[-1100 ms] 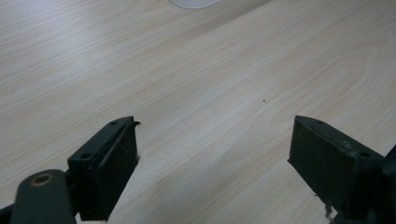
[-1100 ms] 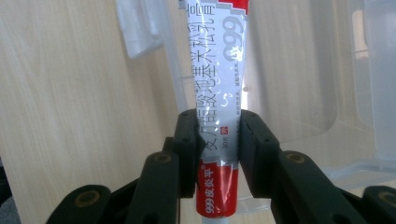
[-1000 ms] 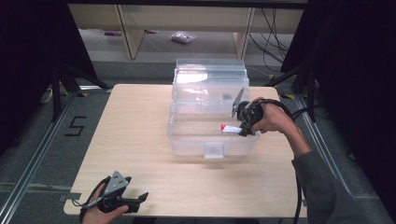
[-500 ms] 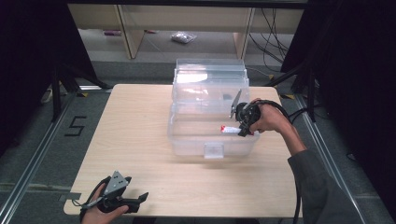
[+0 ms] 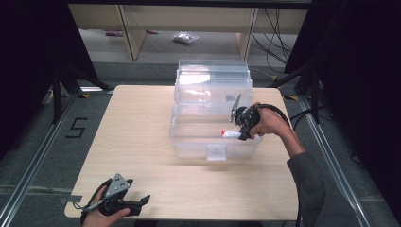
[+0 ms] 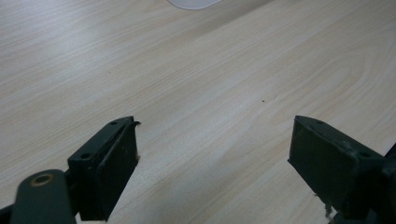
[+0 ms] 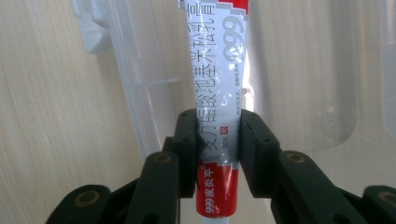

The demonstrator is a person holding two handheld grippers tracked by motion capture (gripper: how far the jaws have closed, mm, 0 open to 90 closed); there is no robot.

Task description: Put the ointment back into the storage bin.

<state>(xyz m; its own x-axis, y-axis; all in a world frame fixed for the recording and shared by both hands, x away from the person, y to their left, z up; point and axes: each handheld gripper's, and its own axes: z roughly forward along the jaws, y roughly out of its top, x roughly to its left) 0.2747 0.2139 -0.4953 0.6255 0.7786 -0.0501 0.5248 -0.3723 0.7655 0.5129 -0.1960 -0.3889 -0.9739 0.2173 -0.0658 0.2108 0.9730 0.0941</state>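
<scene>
white-and-red printed ointment tube (image 7: 218, 107) sits pinched in the right gripper (image 7: 217, 140) over the clear plastic bin (image 5: 189, 142); left gripper (image 6: 215, 163) gapes wide above the pale wooden table (image 6: 196, 70).

one table (image 5: 142, 142), one clear box (image 5: 210, 118), one tube (image 7: 217, 93), two tongs.

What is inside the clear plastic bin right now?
Over the clear bin, the right gripper holds a red-and-white tube. Otherwise its floor looks bare through the walls. Whether the tube touches the floor cannot be told.
</scene>
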